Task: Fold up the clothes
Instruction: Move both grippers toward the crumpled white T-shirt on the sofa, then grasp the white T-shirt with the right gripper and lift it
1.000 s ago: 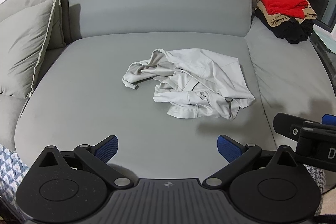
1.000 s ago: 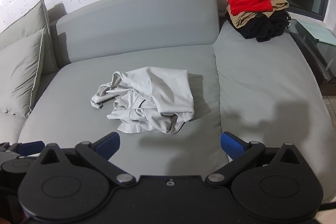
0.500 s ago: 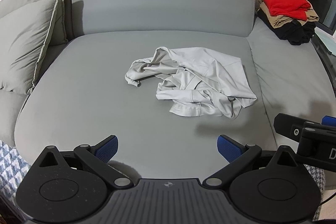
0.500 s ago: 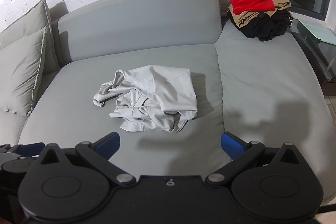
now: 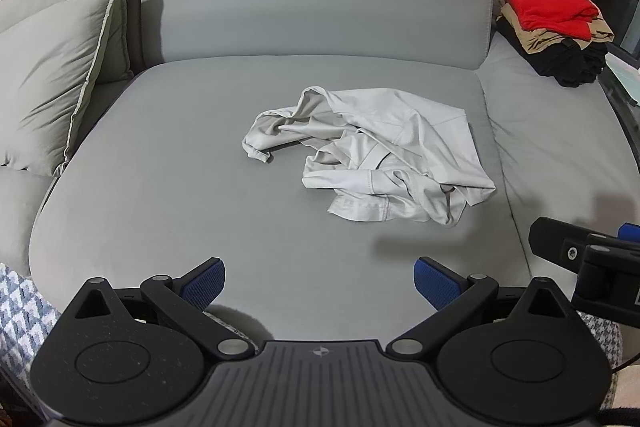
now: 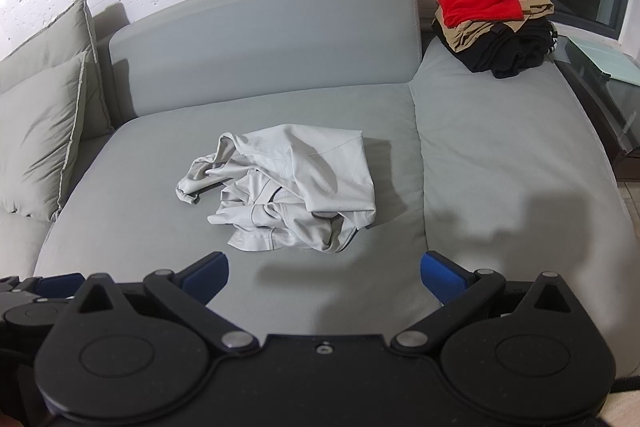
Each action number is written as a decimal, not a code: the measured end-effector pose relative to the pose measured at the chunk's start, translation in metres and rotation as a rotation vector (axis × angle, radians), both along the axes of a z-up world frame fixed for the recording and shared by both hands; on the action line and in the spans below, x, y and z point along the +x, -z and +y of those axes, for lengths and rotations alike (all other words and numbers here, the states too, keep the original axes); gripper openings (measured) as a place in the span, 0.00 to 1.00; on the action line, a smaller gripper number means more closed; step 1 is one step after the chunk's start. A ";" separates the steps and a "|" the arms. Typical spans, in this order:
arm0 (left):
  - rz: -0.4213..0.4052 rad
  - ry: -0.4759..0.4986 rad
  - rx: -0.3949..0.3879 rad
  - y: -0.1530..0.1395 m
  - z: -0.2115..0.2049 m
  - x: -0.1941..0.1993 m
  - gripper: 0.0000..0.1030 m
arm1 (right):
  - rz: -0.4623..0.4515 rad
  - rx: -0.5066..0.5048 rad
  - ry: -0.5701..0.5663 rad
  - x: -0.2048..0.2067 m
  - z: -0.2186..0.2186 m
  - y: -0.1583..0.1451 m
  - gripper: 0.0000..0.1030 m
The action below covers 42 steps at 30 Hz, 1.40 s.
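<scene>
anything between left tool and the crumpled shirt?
No. Only bare sofa cushion lies between the open left tool and the crumpled grey garment, seen in left wrist view.

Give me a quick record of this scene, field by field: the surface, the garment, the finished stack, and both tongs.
surface: grey sofa seat
garment: pale grey garment, crumpled in a heap, unfolded, lying mid-seat
stack: folded clothes at the seat's far right, red on top, tan below, black at the bottom
cushions: two grey cushions at the left
left tongs: open, empty, short of the garment
right tongs: open, empty, short of the garment
</scene>
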<state>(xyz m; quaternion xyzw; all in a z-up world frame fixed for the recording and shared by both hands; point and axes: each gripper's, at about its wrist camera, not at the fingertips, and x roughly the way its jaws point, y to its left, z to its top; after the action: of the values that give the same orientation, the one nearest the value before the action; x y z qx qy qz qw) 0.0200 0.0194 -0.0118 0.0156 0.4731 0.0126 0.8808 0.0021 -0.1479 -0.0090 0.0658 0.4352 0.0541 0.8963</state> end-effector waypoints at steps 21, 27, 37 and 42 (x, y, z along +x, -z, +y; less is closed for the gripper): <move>-0.078 -0.045 -0.094 0.050 0.038 0.040 0.90 | -0.135 0.052 -0.082 0.066 0.002 0.059 1.00; 0.017 0.025 -0.096 0.070 0.022 0.081 0.83 | -0.036 0.068 -0.083 0.105 0.009 0.085 1.00; 0.032 -0.025 -0.116 0.086 0.033 0.105 0.50 | -0.026 -0.070 -0.230 0.156 0.052 0.123 0.16; -0.012 -0.034 -0.095 0.081 0.044 0.105 0.47 | -0.099 0.101 0.019 0.182 -0.013 0.101 0.03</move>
<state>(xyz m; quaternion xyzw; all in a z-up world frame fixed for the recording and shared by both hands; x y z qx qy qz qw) 0.1248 0.0638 -0.0926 -0.0343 0.4680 0.0052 0.8830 0.1839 -0.1604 -0.1103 0.1123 0.3865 0.0705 0.9127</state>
